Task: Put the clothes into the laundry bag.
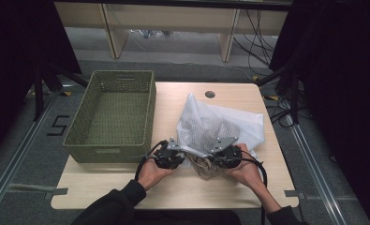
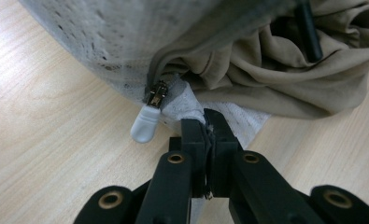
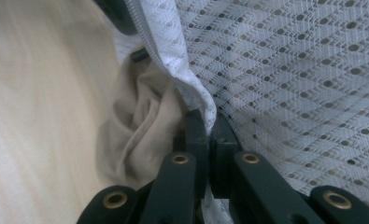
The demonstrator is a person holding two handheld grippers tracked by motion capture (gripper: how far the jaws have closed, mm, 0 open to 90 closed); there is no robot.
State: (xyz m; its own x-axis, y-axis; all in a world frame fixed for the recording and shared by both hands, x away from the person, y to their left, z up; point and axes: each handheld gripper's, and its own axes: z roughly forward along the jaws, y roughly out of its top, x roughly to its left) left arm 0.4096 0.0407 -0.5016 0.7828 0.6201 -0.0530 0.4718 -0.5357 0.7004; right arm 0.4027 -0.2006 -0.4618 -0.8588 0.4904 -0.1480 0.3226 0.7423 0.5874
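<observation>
A white mesh laundry bag (image 1: 220, 122) lies right of the table's middle, its open end toward the person. Beige cloth (image 1: 203, 168) spills out of that opening. My left gripper (image 1: 185, 157) is shut on the bag's mesh edge (image 2: 191, 100), right beside the zipper slider and its white pull tab (image 2: 145, 123). My right gripper (image 1: 211, 159) is shut on the opposite zipper edge (image 3: 191, 88), with the beige cloth (image 3: 140, 130) bunched just to the left of its jaws. In the left gripper view the beige cloth (image 2: 275, 70) sits inside the opening beyond the jaws.
An olive woven basket (image 1: 108, 152) with nothing in it stands on the table's left part, close to my left hand. The wooden table (image 1: 173, 187) has bare room in front of the hands and a round cable hole (image 1: 210, 94) at its far edge.
</observation>
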